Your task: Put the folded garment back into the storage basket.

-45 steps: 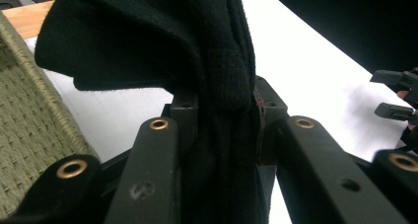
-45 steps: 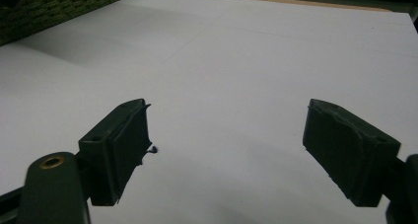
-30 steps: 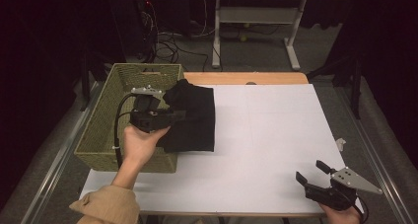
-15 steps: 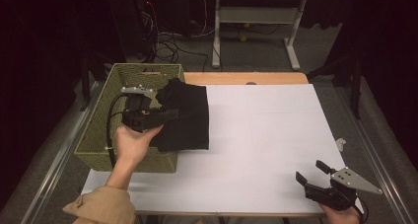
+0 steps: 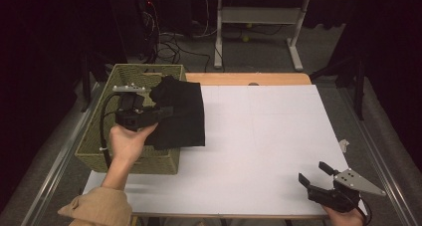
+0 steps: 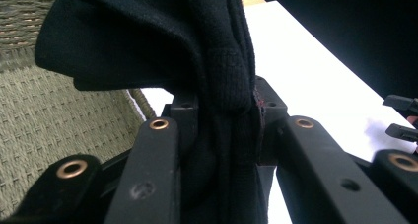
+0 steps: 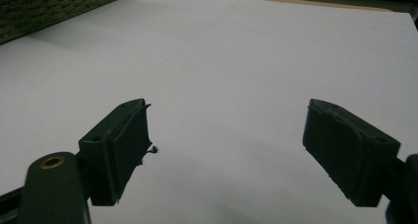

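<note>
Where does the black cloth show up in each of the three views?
High view: black cloth left of centre, draped over the basket's right rim, clamped by the left gripper.
Left gripper view: cloth centre, pinched between the jaws.
Right gripper view: not in it.
Shared landmark: the woven basket, top left.

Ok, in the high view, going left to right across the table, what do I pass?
Woven basket → left gripper shut on the black cloth → bare white table surface → right gripper, open.

White-covered table (image 5: 259, 136), wooden far edge, woven green basket (image 5: 99, 141) on its left side
</note>
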